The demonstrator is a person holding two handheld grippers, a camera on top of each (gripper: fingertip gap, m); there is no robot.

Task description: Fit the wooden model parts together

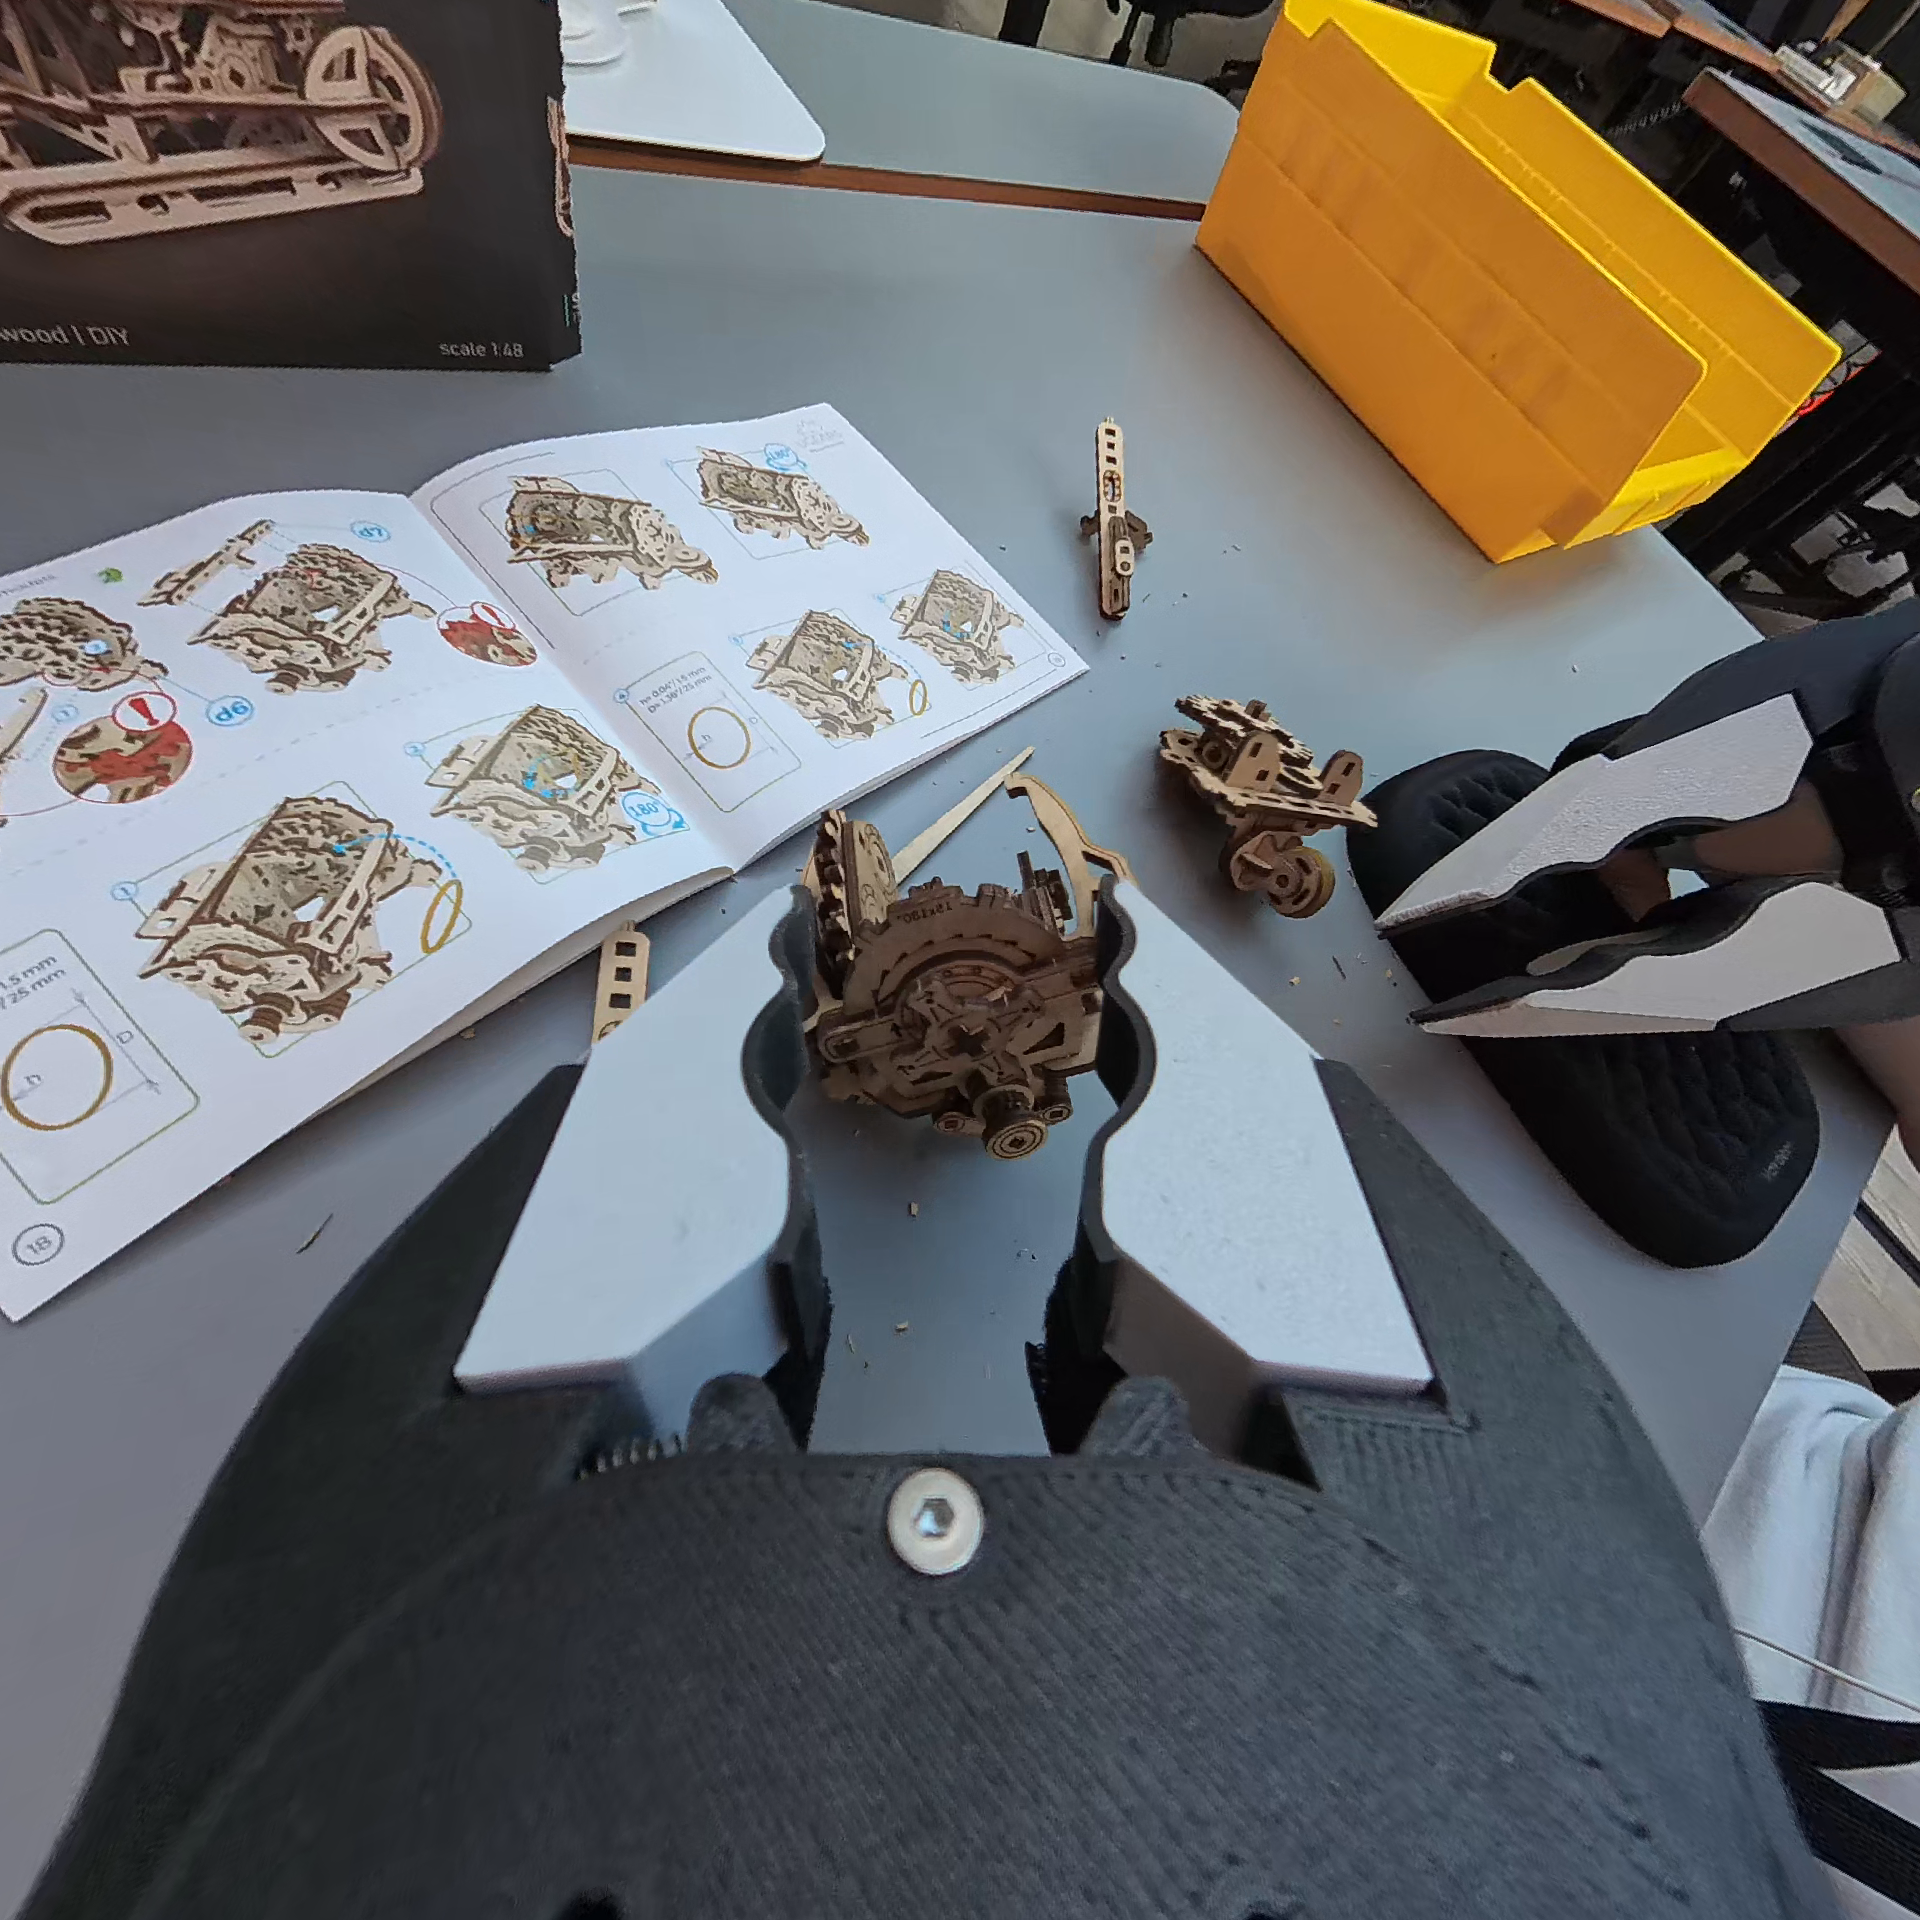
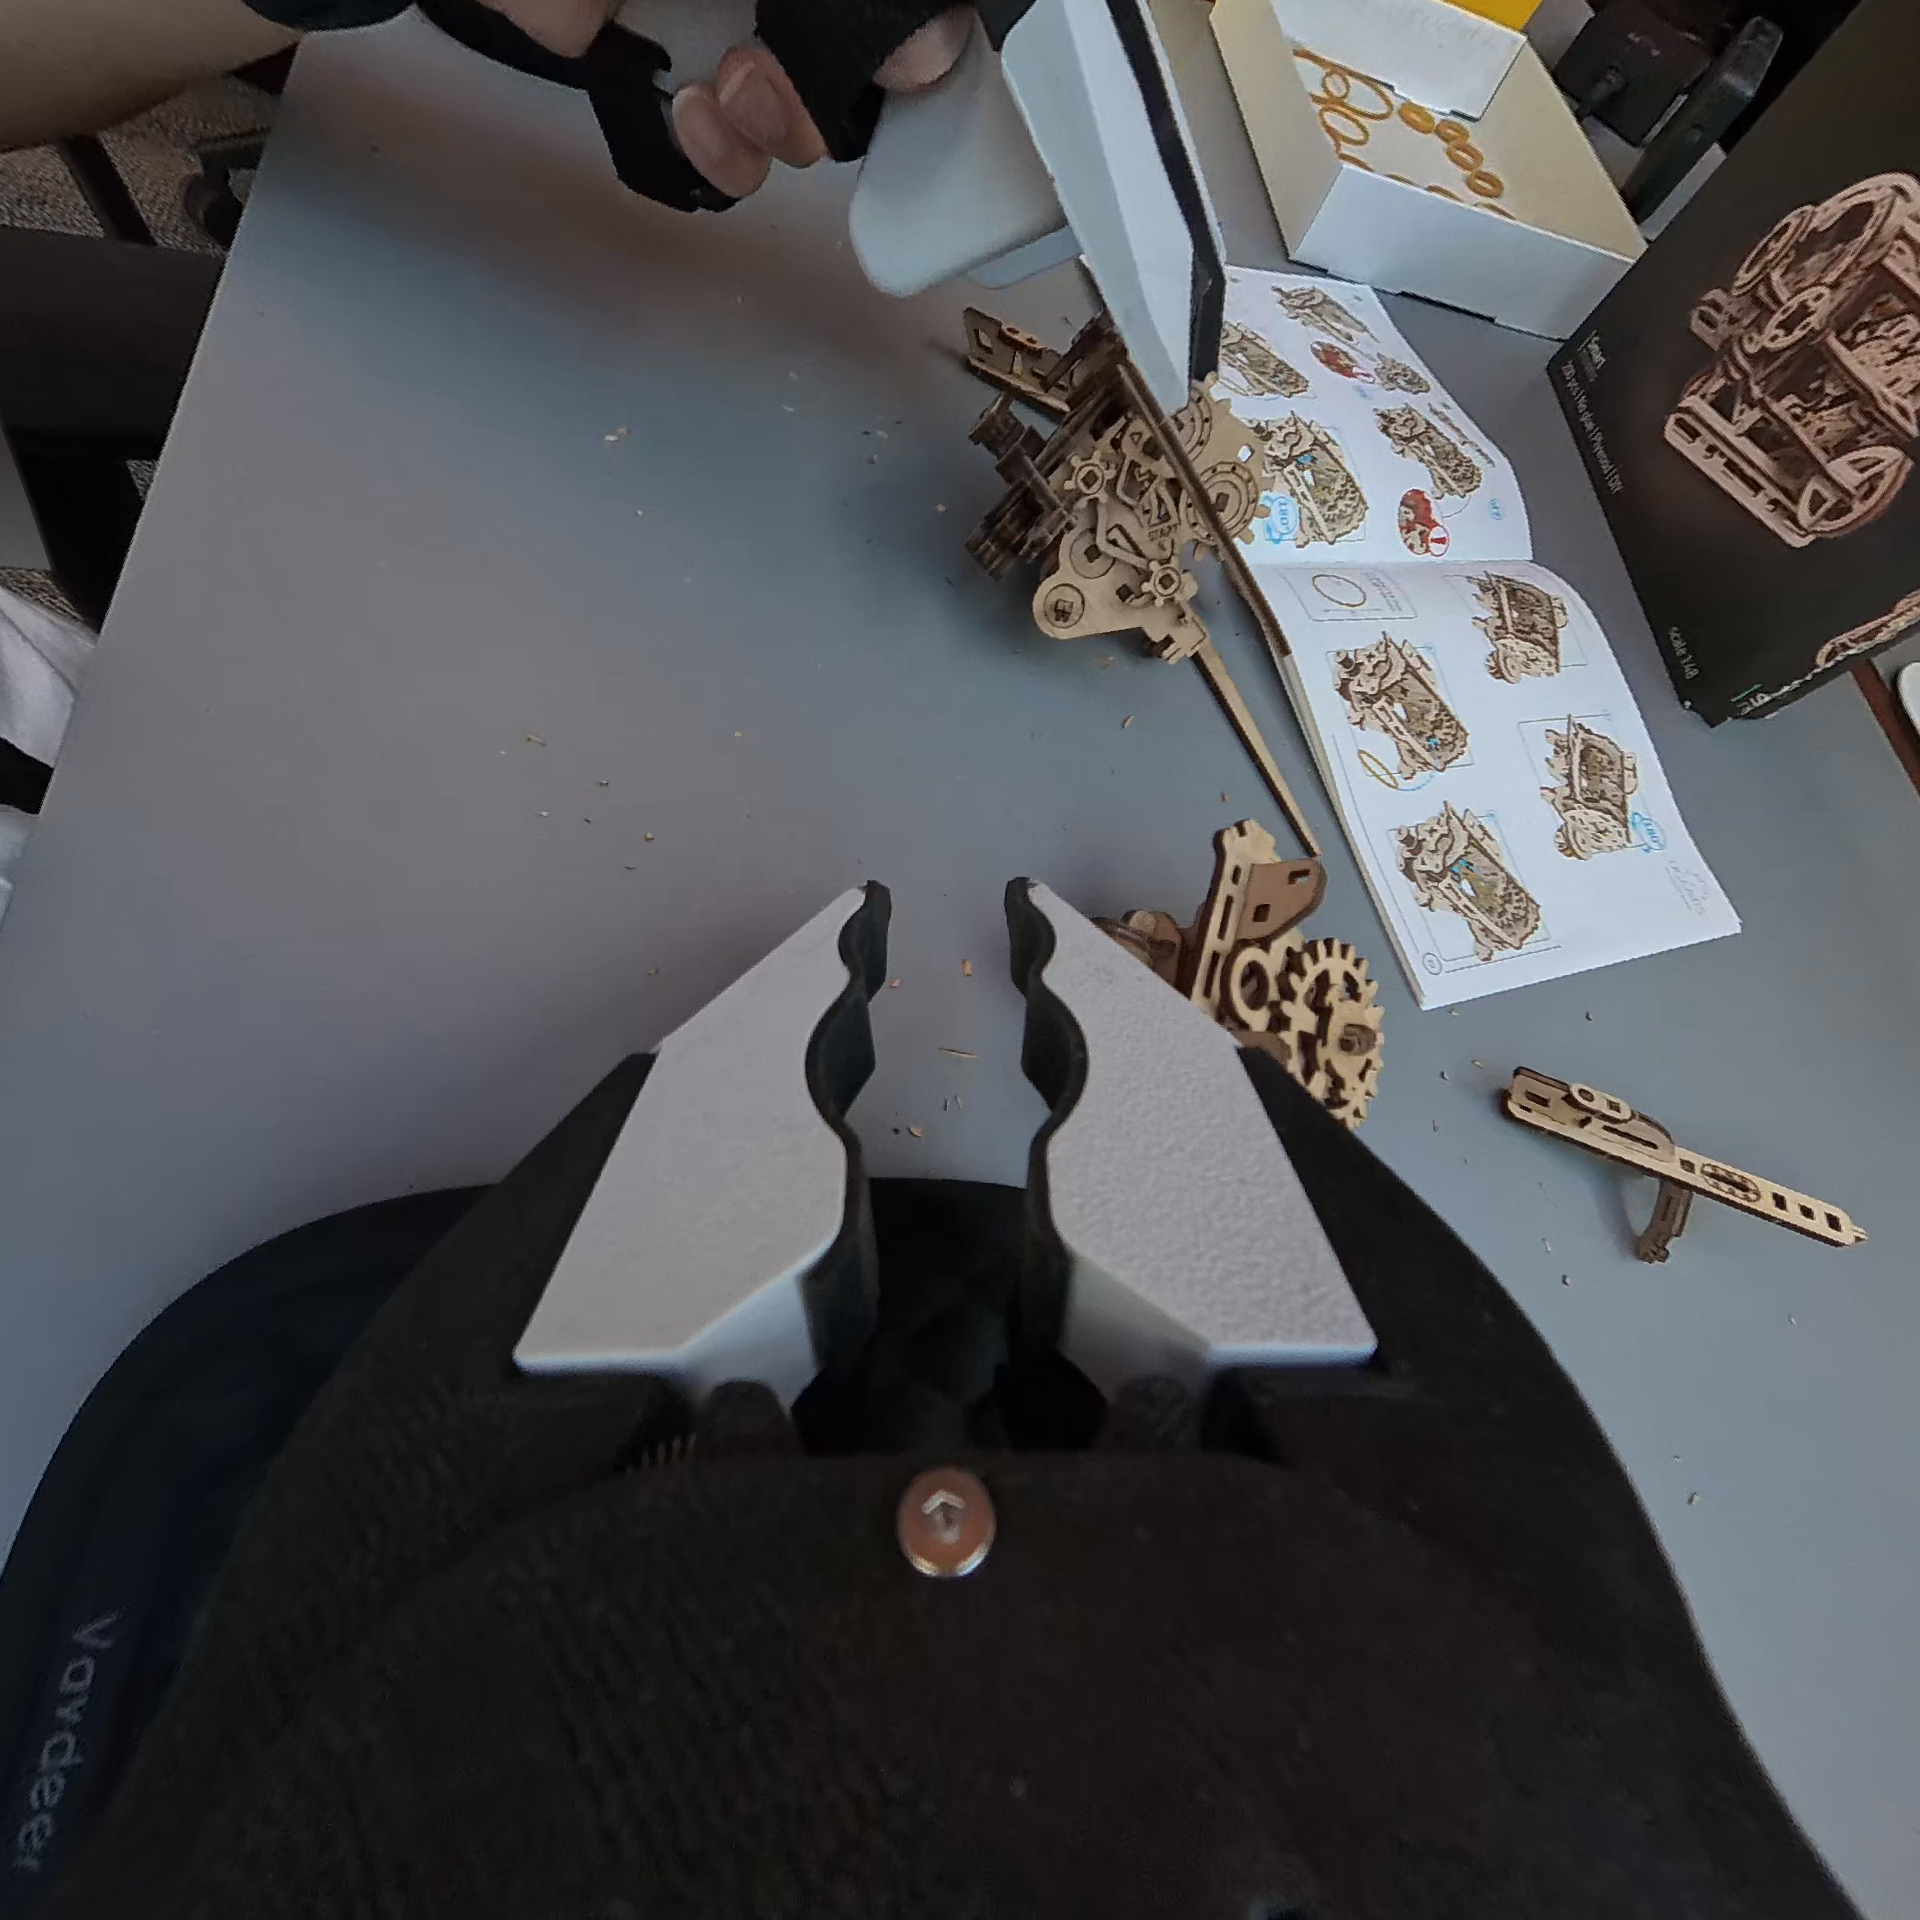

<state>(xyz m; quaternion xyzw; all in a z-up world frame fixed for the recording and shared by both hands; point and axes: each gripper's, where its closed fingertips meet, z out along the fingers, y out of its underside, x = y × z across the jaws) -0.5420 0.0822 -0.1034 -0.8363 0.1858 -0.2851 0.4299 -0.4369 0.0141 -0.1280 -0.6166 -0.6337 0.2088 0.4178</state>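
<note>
left gripper point(image 1: 951, 966) clamps gear assembly point(image 1: 951, 1023); printed booklet point(image 1: 436, 790) beside it.

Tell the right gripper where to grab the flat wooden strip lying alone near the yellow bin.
Grip the wooden strip across its narrow middle, coming straight down. It lies flat and apart, and the right gripper is open and empty.

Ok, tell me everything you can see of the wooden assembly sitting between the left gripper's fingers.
The wooden assembly is a compact laser-cut plywood gearbox: stacked brown plates, a round front plate with a cross-shaped hub, a small knob at its lower end, a toothed wheel on its left and a curved arm rising behind. It sits between the fingertips of the left gripper, whose dark pads flank both sides, on the grey table beside the open instruction booklet. A thin pale stick pokes out behind it.
</note>
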